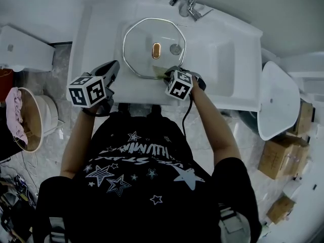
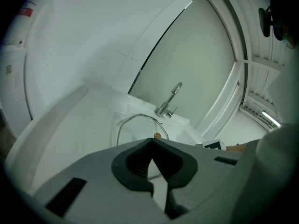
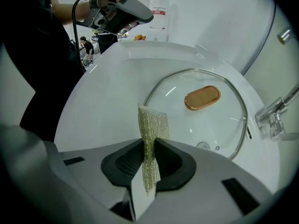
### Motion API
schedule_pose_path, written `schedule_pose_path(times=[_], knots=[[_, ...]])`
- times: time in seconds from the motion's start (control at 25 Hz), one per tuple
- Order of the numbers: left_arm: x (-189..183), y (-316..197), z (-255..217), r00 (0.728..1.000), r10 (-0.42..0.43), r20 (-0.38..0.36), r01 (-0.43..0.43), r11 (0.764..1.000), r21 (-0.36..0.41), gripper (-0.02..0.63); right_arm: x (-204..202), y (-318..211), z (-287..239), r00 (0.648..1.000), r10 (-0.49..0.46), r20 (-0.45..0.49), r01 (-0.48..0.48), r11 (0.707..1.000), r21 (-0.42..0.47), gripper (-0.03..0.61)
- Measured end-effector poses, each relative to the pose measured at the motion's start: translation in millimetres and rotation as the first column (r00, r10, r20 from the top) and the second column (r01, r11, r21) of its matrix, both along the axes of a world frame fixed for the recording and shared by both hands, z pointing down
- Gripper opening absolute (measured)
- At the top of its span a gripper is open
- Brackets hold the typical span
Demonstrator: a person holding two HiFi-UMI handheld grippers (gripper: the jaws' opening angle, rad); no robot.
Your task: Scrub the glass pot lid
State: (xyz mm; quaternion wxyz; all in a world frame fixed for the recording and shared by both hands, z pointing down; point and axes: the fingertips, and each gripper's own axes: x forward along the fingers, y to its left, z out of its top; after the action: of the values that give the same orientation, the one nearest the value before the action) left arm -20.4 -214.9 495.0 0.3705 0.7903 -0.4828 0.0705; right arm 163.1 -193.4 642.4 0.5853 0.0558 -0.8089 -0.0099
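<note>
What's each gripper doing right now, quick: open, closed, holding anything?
Left gripper: closed, nothing between its jaws.
Right gripper: closed on the yellow-green scrubbing cloth.

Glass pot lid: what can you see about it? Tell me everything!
The glass pot lid is clear, with a silvery metal rim and an amber oval knob in the middle. It lies flat, knob up, in the white sink. The yellow-green scrub cloth in the right hand-held gripper reaches its near rim.

Bright, even overhead light. White sink [image 1: 223,54] near overexposed. Both gripper views fisheye-bent with dark vignetted corners. Specular glints on faucet [image 1: 186,1]. Shadows soft.
</note>
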Motion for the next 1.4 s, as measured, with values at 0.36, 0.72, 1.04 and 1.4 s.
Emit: schedule_pose_path(times=[0.36, 0.72, 1.04, 1.4], knots=[[0.6, -3.1, -5.9, 1.000, -0.009, -0.001, 0.009, 1.000, 0.014, 0.008, 22.5, -19.2, -25.6, 0.999, 0.041, 0.033, -0.042, 0.999, 0.011, 0.066], [-1.1, -14.5, -11.9, 1.000, -0.018, 0.010, 0.017, 0.999, 0.031, 0.008, 56.3, -126.4, -70.0, 0.932, 0.329, 0.153, -0.357, 0.908, 0.221, 0.066], [-7.2, -17.9, -10.0, 0.999, -0.028, 0.022, 0.028, 0.999, 0.018, 0.008, 52.3, -163.5, -63.5, 0.898, 0.408, 0.165, -0.438, 0.866, 0.243, 0.066], [-6.8, -18.5, -5.4, 1.000, -0.013, 0.022, 0.013, 1.000, 0.004, 0.008, 59.8, -137.4, -42.5, 0.877, 0.455, 0.154, -0.478, 0.858, 0.187, 0.067]])
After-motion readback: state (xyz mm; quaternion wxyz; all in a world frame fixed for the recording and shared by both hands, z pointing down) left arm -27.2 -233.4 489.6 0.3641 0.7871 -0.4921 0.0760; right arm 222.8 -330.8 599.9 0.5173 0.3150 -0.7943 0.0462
